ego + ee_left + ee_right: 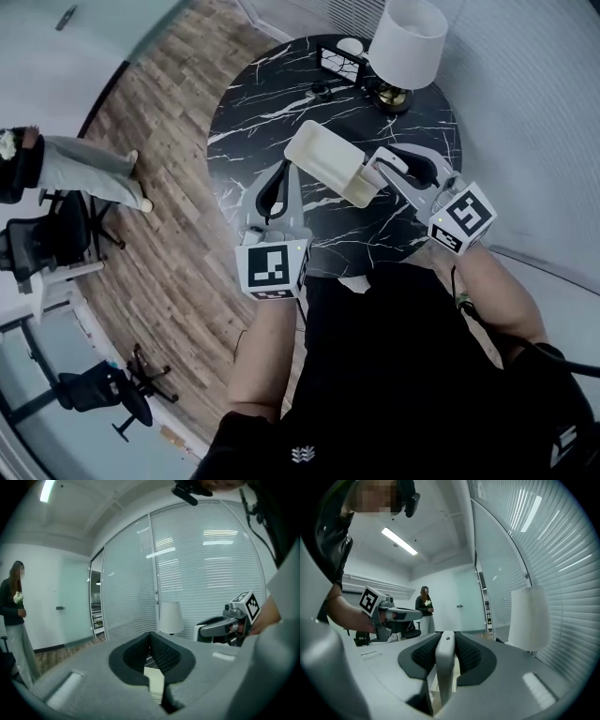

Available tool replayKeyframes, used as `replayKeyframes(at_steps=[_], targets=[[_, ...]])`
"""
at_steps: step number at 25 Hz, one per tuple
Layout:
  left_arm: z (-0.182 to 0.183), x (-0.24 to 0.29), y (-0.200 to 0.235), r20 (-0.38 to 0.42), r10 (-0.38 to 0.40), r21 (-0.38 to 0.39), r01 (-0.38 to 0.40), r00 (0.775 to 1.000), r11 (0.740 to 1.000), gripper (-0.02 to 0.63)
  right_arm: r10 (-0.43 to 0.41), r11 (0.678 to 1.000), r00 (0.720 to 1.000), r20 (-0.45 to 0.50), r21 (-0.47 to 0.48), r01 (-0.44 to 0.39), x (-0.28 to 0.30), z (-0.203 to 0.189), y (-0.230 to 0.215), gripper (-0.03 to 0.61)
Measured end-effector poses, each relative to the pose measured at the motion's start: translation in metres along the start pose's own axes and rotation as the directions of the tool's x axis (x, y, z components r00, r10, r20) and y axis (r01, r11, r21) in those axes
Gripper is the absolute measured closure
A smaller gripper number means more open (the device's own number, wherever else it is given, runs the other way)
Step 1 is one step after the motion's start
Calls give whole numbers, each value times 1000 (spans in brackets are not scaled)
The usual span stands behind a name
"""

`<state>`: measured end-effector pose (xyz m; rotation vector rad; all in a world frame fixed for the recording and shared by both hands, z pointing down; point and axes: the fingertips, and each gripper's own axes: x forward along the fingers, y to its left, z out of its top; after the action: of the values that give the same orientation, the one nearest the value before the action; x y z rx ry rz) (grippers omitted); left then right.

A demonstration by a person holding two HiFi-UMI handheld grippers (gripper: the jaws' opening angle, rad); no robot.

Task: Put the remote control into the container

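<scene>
Centrally, over the dark marble table (262, 103), the left gripper (284, 171) is clamped tight on the thin near-left wall of the cream container (323, 155). The right gripper (445, 641) pinches the remote control (444, 667) edge-on at the container's right end, not yet inside. The remote is judged light, rigid and smooth-cased, so it may slip. It is best gripped across its narrow sides near mid-length. A lamp (408, 42) stands at the far side.

Glossy round black white-veined marble tabletop (272, 112), smooth matt cream rectangular plastic container (323, 155), slim grey plastic remote control (444, 663), white cloth lampshade (408, 42), shiny brass-coloured lamp base (394, 97), brown wood-plank floor (159, 150)
</scene>
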<state>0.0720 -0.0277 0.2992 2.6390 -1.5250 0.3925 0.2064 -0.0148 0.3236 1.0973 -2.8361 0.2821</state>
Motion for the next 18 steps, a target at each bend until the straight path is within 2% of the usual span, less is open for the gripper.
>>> replayKeyframes(at_steps=[4, 10, 18], targets=[[-5, -7, -1, 3, 52, -5, -52, 999, 999, 612, 53, 999, 999, -10, -13, -53, 6, -10, 3, 483], [-18, -20, 16, -6, 143, -28, -143, 990, 989, 612, 60, 997, 997, -41, -53, -62, 11, -30, 1, 483], [-39, -22, 20, -14, 157, -47, -157, 988, 986, 612, 42, 997, 998, -46, -58, -44, 19, -51, -1, 483]])
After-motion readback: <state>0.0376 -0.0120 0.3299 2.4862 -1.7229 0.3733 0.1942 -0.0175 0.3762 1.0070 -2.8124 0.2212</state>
